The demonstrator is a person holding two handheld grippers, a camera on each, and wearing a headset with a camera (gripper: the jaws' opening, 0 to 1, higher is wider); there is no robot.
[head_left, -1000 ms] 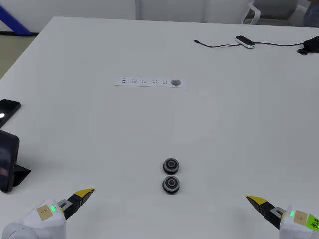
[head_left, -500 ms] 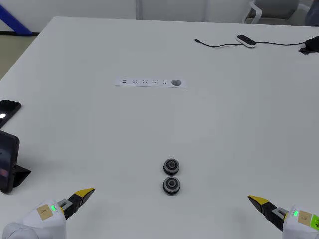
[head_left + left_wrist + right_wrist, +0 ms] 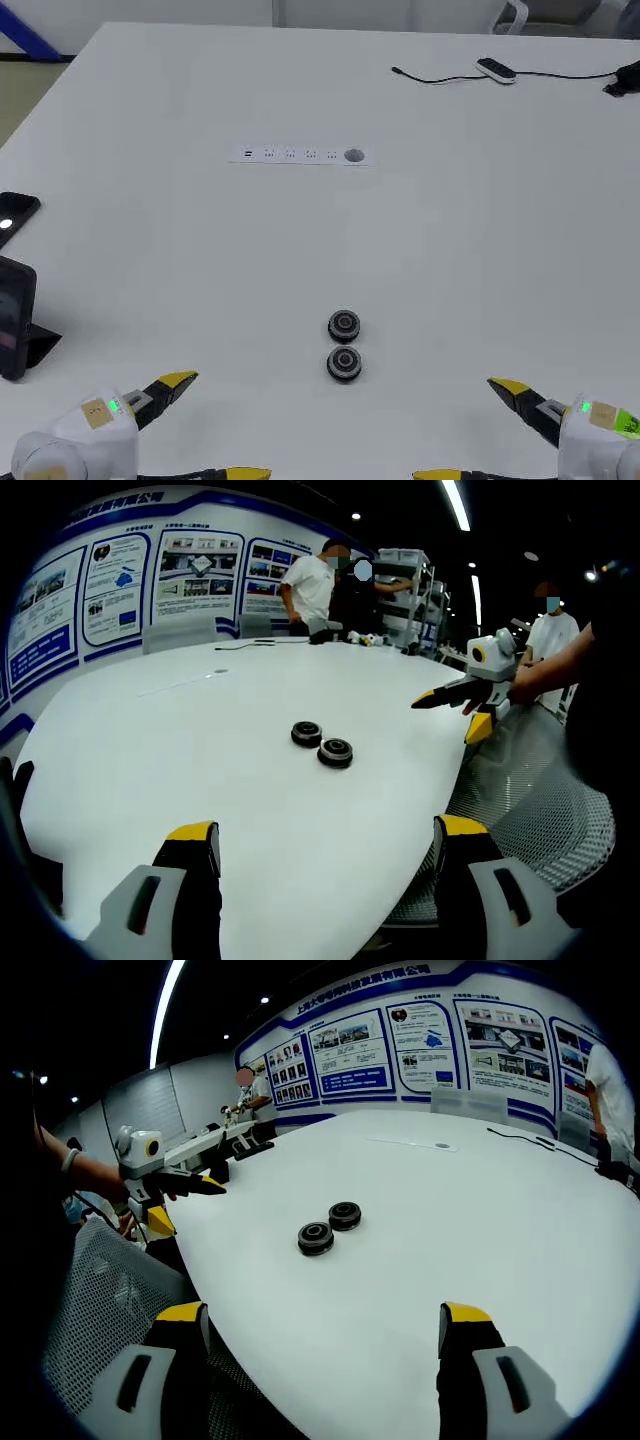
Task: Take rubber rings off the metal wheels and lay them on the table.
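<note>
In the head view both grippers have edged inward, each now showing a second yellow tip at the bottom edge. The left gripper (image 3: 212, 426) and right gripper (image 3: 472, 428) hold nothing, jaws wide apart. Between them on the white table (image 3: 470, 250) the near wheel (image 3: 344, 364) and far wheel (image 3: 343, 326) lie flat, just apart and unmoved – small dark discs with pale metal hubs, a black rubber ring (image 3: 331, 366) around each.

The left gripper view has the wheels well ahead of its spread jaws.

The right gripper view has them likewise well ahead.

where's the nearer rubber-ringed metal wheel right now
In the head view, the nearer black-ringed metal wheel lies low centre on the white table, just below the second wheel.
</note>
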